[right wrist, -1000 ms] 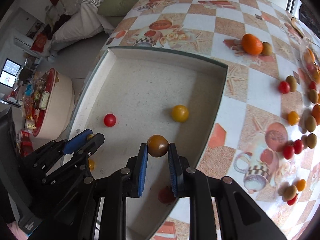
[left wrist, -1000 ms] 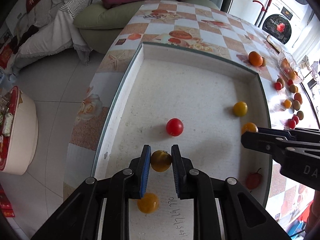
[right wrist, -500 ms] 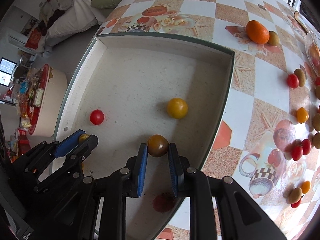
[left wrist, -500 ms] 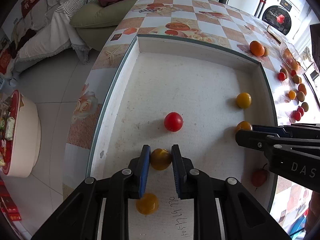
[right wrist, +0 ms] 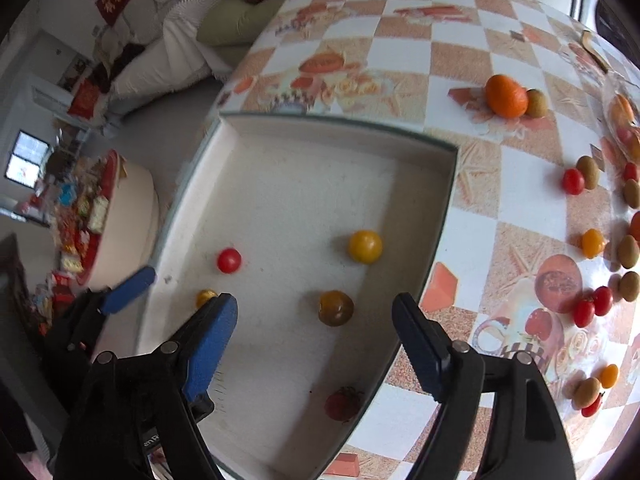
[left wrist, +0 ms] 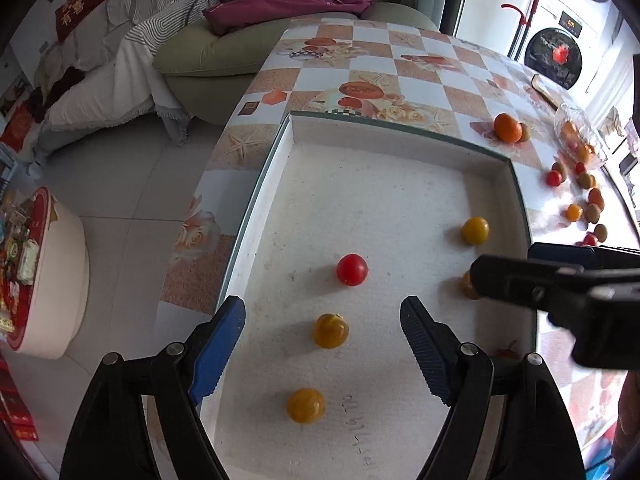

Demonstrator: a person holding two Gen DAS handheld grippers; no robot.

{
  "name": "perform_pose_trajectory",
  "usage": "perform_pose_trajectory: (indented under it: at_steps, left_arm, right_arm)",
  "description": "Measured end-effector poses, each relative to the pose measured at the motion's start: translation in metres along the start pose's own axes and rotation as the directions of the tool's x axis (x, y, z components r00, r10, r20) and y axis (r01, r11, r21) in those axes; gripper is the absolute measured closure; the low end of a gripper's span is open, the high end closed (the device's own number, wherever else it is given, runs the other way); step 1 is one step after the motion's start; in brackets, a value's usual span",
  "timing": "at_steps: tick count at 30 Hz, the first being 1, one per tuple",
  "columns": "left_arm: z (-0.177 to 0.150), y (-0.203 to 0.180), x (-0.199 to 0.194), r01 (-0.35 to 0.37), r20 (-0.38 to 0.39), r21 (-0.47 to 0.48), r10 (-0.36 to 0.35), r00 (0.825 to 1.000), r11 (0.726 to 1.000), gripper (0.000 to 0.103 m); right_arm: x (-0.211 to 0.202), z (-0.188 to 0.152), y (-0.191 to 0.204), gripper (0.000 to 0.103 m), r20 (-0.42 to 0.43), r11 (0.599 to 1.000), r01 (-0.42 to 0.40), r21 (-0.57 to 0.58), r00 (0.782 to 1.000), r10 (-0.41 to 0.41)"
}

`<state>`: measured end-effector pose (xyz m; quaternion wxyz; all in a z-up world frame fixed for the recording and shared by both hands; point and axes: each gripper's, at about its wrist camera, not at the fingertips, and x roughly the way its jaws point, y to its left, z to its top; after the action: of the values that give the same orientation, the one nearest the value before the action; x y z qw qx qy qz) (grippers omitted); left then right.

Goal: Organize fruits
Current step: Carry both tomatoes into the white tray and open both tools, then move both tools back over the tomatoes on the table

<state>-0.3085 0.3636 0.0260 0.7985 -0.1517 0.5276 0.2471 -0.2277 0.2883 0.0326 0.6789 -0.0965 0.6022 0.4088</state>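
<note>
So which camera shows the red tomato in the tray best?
Left wrist: the red tomato sits unobstructed near the centre of the frame. The right wrist view shows it too, smaller and slightly blurred, off to the left.

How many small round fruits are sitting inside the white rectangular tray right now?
6: red tomato centre; yellow one far right; amber one and yellow-orange one near; orange one half-hidden; dark red one at right wall.

both hand-held grippers, left (left wrist: 322, 330) and right (right wrist: 314, 326), jaws wide apart
</note>
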Motion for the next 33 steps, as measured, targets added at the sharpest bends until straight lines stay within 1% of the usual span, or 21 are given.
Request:
perform_pose_trajectory:
  at_steps: [4, 8, 12, 15, 20, 23, 26, 30, 33]
  left_arm:
    - [0.000, -0.010, -0.012, 0.002, 0.016, 0.027, -0.003, 1.000, 1.000, 0.022]
    - [0.005, -0.030, -0.024, 0.022, 0.035, 0.078, -0.025, 0.999, 0.997, 0.022]
    - [0.010, -0.058, -0.033, 0.045, 0.045, 0.127, -0.051, 0.998, 0.991, 0.022]
    - [0.014, -0.083, -0.040, 0.073, 0.055, 0.174, -0.084, 0.995, 0.982, 0.022]
    - [0.019, -0.130, -0.048, 0.124, 0.056, 0.256, -0.143, 0.988, 0.959, 0.022]
    - [0.020, -0.158, -0.045, 0.143, 0.042, 0.299, -0.162, 0.986, 0.944, 0.022]
    - [0.018, -0.186, -0.033, 0.148, 0.013, 0.341, -0.162, 0.987, 0.928, 0.022]
    - [0.014, -0.218, -0.010, 0.162, -0.034, 0.383, -0.162, 0.986, 0.910, 0.022]
    - [0.011, -0.235, 0.004, 0.159, -0.046, 0.404, -0.154, 0.987, 0.901, 0.022]
  right_arm:
    - [-0.017, -0.001, -0.006, 0.018, 0.036, 1.000, 0.010, 0.016, 0.999, -0.010]
    - [-0.039, -0.010, -0.025, 0.018, 0.071, 0.998, 0.035, 0.053, 0.997, -0.038]
    - [-0.064, -0.028, -0.055, 0.018, 0.098, 0.990, 0.076, 0.118, 0.991, -0.088]
    - [-0.079, -0.044, -0.081, 0.018, 0.100, 0.981, 0.114, 0.157, 0.986, -0.131]
    - [-0.101, -0.075, -0.122, 0.018, 0.102, 0.956, 0.199, 0.216, 0.969, -0.225]
    - [-0.109, -0.092, -0.148, 0.018, 0.089, 0.939, 0.232, 0.253, 0.961, -0.262]
    - [-0.111, -0.106, -0.168, 0.018, 0.064, 0.927, 0.252, 0.278, 0.958, -0.280]
    - [-0.108, -0.118, -0.187, 0.018, 0.051, 0.922, 0.263, 0.285, 0.956, -0.289]
    - [-0.105, -0.124, -0.196, 0.018, 0.047, 0.924, 0.251, 0.287, 0.960, -0.275]
